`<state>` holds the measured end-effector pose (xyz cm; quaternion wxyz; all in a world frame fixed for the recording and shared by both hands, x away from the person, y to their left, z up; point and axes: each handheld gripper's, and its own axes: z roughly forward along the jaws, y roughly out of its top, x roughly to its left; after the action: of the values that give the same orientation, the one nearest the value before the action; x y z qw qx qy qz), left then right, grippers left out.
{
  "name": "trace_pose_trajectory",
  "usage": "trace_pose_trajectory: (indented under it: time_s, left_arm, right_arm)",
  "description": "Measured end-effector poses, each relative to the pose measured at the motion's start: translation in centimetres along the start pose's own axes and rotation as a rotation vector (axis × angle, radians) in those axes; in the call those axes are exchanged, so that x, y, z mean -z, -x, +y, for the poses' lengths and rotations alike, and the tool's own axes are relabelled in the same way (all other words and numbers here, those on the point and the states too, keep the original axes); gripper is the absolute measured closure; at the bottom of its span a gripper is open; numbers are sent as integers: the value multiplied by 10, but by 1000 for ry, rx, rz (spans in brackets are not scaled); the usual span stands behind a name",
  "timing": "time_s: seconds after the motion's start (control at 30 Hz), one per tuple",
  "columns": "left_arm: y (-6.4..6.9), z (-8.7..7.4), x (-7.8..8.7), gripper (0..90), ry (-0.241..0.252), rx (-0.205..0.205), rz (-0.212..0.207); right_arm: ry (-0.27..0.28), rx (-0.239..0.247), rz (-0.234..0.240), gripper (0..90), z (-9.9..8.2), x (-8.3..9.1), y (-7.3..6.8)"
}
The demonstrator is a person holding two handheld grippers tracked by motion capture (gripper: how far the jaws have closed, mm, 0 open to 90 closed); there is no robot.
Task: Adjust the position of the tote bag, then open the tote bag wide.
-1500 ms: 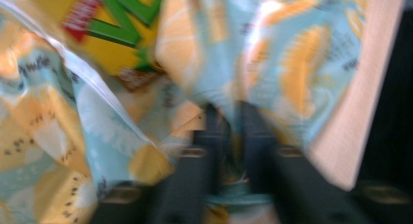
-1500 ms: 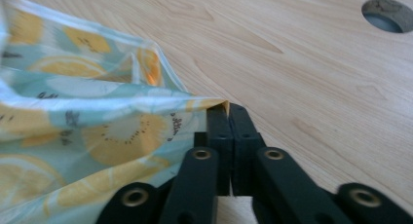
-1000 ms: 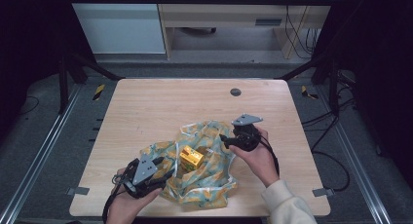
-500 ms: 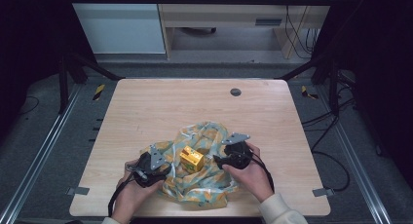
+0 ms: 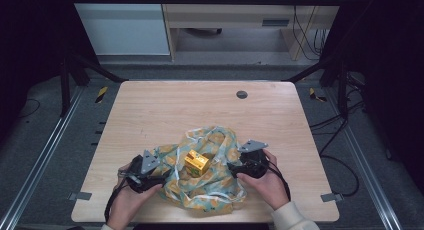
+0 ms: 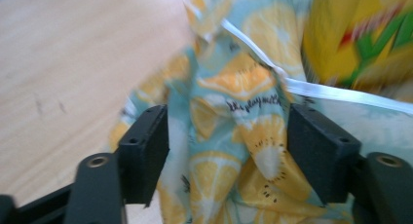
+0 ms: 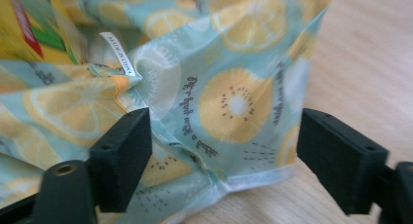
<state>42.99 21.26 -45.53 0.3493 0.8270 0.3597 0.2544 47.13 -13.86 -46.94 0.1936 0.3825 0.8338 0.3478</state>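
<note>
At the near edge of the table (image 5: 150,110), the person's two hands hold the grippers at either side of a crumpled lemon-print cloth bag (image 5: 210,190). The left gripper (image 5: 159,174) sits at the bag's left side; in the left gripper view its jaws stand wide, having just been opening, with a fold of the bag's cloth (image 6: 229,151) between them and not pressed. The right gripper (image 5: 234,166) sits at the bag's right side; in the right gripper view its jaws also stand wide, having just been opening, with the bag's corner (image 7: 229,112) between them and loose.

The bag lies spread on the near middle of the table, its longer side running from the near edge away toward the far edge, its white drawstring (image 5: 220,194) looped over the cloth. On the bag's middle rests a small yellow box (image 5: 196,162), tilted, with one corner pointing toward the near edge. Whether the box lies inside the bag's mouth or on top of the cloth cannot be told.

Farther off, a small dark round cap (image 5: 242,94) sits in the tabletop near the far edge.
</note>
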Motion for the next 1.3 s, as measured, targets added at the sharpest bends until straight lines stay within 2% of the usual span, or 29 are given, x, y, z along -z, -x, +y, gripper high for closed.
trace_pose_trajectory:
  time_s: [0.13, 0.2, 0.23, 0.3, 0.43, 0.73, 0.87, 0.97, 1.3]
  left_arm:
    - [-20, 0, 20, 247, 123, 123, 29]
    - [-32, -2, 28, 200, 163, 182, 44]
    - [-35, -3, 30, 198, 177, 199, 56]
    - [-47, -8, 36, 177, 178, 234, 92]
    - [-62, -15, 41, 124, 173, 273, 145]
    - [-82, -25, 45, 98, 149, 291, 232]
    - [-87, -28, 43, 90, 138, 302, 245]
    - [-89, -30, 42, 81, 129, 294, 248]
    - [-94, -35, 40, 69, 92, 260, 270]
  right_arm:
    - [84, -44, -24, 144, 2, 20, 8]
    - [127, -54, -43, 139, 2, 28, 13]
    - [139, -74, -48, 138, 2, 31, 15]
    - [153, -88, -57, 129, 1, 34, 20]
    - [157, -113, -87, 109, -3, 35, 30]
    - [189, -147, -127, 80, -7, 42, 46]
    - [217, -168, -153, 75, -10, 48, 55]
    - [233, -192, -168, 75, -12, 53, 62]
    - [221, -243, -241, 72, -28, 64, 86]
